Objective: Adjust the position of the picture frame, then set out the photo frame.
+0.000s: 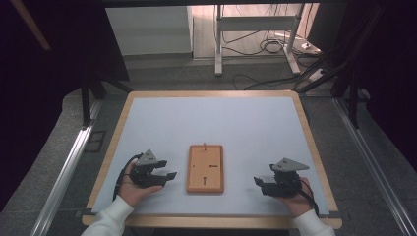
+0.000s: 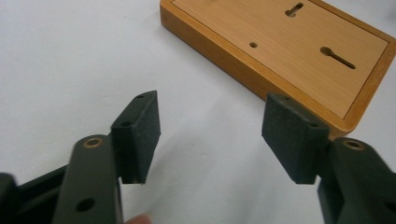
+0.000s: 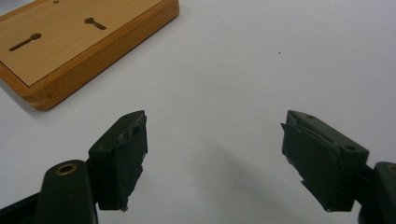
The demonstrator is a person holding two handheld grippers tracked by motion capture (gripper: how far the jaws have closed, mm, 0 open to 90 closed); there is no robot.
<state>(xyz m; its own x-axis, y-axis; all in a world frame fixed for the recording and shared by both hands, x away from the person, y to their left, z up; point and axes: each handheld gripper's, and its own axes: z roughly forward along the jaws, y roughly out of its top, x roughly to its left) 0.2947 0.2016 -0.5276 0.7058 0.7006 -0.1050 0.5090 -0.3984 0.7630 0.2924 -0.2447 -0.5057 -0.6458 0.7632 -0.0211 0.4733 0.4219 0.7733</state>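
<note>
The wooden board (image 1: 205, 168) lies flat on the white surface (image 1: 246, 123), between both grippers. The left gripper (image 1: 166, 175) sits just beside its left edge, fingers (image 2: 140, 135) released. The right gripper (image 1: 258, 183) rests farther off, fingers (image 3: 121, 156) released and empty.

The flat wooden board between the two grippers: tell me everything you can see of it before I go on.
The flat rectangular wooden board lies face up on the white table top, long side running away from the person. It has a darker orange-brown raised rim around a paler inset panel. The panel shows two keyhole-shaped slots and a small round hole; a small peg seems to stand at its far end. Nothing touches it: both grippers stand apart from it, left and right.
</note>
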